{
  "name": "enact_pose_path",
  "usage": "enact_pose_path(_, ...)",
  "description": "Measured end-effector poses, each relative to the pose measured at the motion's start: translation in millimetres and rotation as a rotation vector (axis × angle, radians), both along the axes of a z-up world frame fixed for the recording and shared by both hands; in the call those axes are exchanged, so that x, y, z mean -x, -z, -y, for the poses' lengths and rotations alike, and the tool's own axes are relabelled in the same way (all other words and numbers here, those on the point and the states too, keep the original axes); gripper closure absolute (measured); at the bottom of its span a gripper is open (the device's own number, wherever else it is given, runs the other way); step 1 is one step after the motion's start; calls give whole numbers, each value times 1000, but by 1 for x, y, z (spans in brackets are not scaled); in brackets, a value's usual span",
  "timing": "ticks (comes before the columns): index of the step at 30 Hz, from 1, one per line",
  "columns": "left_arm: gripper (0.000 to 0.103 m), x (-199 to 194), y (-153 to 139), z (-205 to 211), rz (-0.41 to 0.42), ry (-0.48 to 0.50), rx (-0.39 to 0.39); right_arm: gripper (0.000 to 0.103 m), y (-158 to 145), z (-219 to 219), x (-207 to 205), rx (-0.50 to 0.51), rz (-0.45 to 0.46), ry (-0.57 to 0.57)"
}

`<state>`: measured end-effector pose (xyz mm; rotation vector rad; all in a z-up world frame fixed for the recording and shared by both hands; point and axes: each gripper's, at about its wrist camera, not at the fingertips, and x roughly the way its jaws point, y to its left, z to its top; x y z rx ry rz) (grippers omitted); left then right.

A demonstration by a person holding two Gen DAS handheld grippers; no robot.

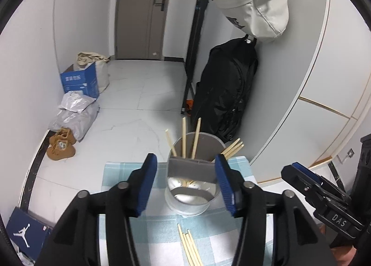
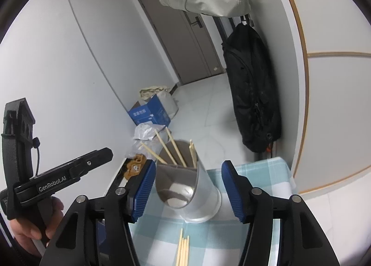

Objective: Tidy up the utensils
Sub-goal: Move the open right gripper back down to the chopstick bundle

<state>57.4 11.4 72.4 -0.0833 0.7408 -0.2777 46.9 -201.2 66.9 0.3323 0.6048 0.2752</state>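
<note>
The left gripper (image 1: 185, 181) has its blue fingers (image 1: 145, 185) spread wide with nothing pressed between them; the right gripper (image 2: 186, 190) stands likewise, its fingers (image 2: 142, 190) parted and empty. Each pair frames the metal utensil holder (image 1: 192, 191) from its own side, but the pads stand clear of the wall in both views.

The holder stands upright on the checked tablecloth (image 1: 120, 173) near the far edge of the table, and several wooden chopsticks (image 1: 184, 137) already lean inside it, tips fanning out above the rim. A small bundle of loose chopsticks (image 1: 189, 248) lies flat on the cloth just on the near side of the holder, touching one another and pointing roughly toward it.

As a judgement, the sorting is partly done: some sticks are stowed, and the step in hand is fetching the rest. The next move calls for one gripper to dip toward the loose bundle, narrow on a stick or two near the middle, lift, tip them upright and drop them in without knocking the holder.
</note>
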Motion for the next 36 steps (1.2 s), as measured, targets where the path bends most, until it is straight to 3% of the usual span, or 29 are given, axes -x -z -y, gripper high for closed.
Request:
enact_pose_path(4,53,9,11,-6,-15,-28,-6,40,10,-2,10,5,-10,-4)
enact_pose_path(7,39,16,22,-8,-24,-52,-12,36,19,-4,16,29,-4,-6)
enact_pose_path(15,38,33,45,-8,-36,-89,-57,32,48,-8,31,48,-47,-21)
enact_pose_path(19,29,43,56,-7,-19,-106,-78,25,60,-12,37,76,-38,-8)
enact_pose_path(27,28,48,85,-6,-16,-117,-99,18,84,-16,46,112,-42,10)
enact_pose_path(33,28,43,105,-7,-34,-140,-133,17,101,-24,39,137,-109,-26)
enact_pose_path(36,28,40,116,-9,-54,-141,-128,17,115,-29,32,135,-189,-36)
